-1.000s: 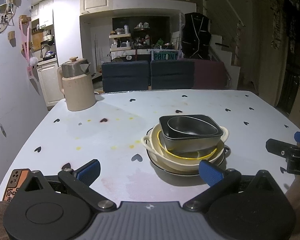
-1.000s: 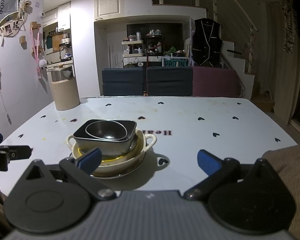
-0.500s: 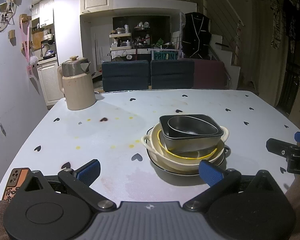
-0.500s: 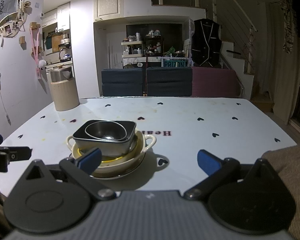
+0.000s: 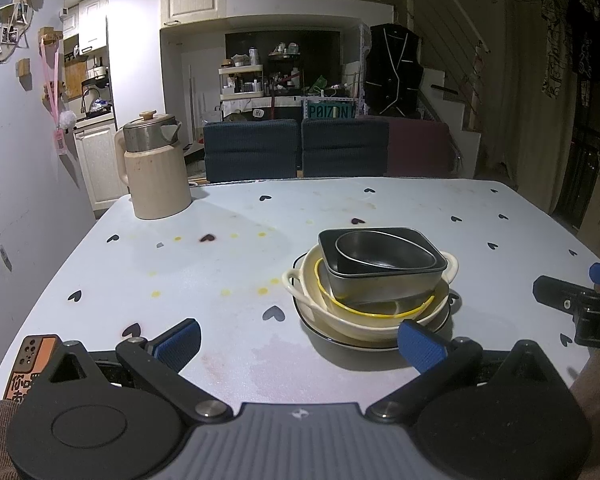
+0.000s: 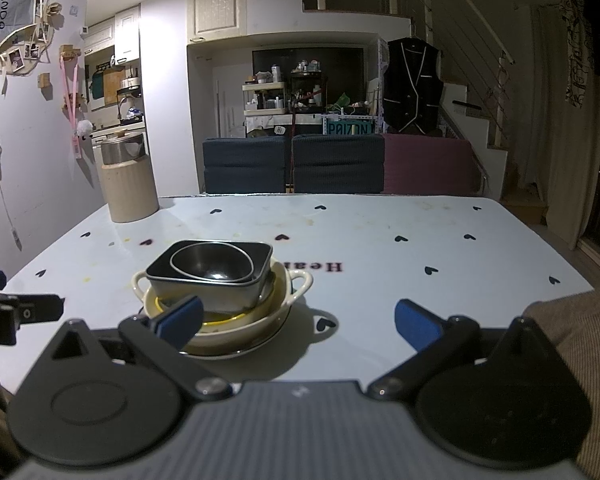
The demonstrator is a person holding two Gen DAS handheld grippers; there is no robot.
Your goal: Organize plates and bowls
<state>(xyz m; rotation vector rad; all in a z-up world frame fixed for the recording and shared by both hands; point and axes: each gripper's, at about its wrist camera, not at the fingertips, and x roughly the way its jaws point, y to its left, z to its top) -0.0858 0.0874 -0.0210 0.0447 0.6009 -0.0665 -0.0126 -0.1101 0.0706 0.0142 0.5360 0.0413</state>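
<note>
One nested stack of dishes stands on the white heart-print table (image 5: 220, 240). A black-rimmed plate (image 5: 340, 340) is at the bottom, then a cream two-handled bowl (image 5: 300, 280) with a yellow rim line, a dark rectangular dish (image 5: 384, 280) and a small dark round bowl (image 5: 380, 254) on top. The same stack (image 6: 216, 276) shows in the right wrist view. My left gripper (image 5: 300, 342) is open and empty, just short of the stack's near left side. My right gripper (image 6: 298, 322) is open and empty, with its left finger in front of the stack.
A beige kettle (image 5: 154, 172) with a metal lid stands at the table's far left corner. An orange phone-like item (image 5: 30, 360) lies at the near left edge. Dark blue chairs (image 5: 252, 148) and a maroon chair (image 6: 426, 166) line the far side. Fabric (image 6: 580, 320) covers the near right corner.
Almost nothing differs; both grippers stay open and hold their places, with only a slight drift of the left view. The stack has not moved.
</note>
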